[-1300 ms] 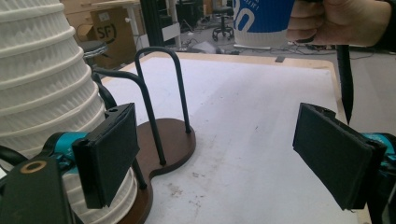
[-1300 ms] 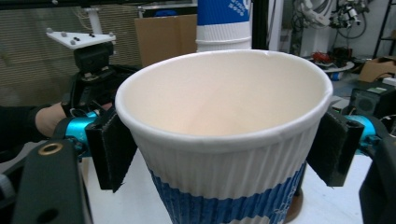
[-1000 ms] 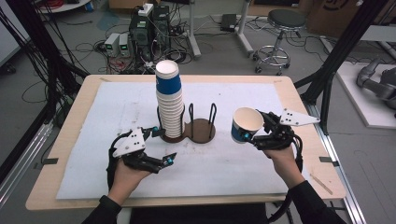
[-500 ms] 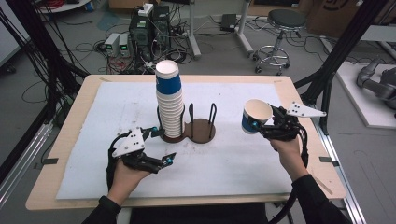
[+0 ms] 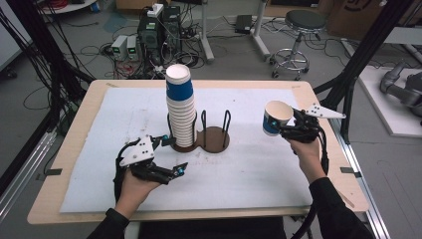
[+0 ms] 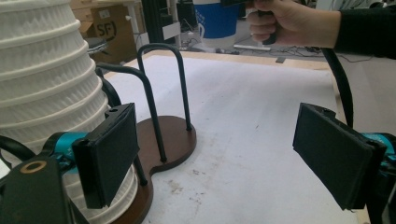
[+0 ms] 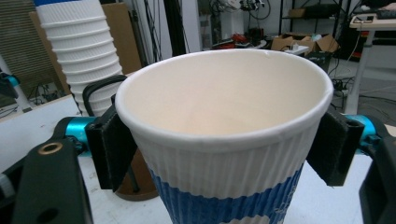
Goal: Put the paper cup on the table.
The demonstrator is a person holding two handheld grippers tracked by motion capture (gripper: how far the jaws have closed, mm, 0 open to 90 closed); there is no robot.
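Jaws of the right gripper (image 5: 291,124) clamped a cup (image 5: 275,118) by its ribbed wall, held tilted above the table (image 5: 298,94), right of the rack (image 5: 215,135). Left gripper (image 5: 171,157) stood with jaws apart and empty, just beside the stack (image 5: 180,107) in the rack.

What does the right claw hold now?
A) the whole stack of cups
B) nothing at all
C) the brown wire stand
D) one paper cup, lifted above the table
D: the right claw grips a single blue-and-white cup in the air, apart from the stack.
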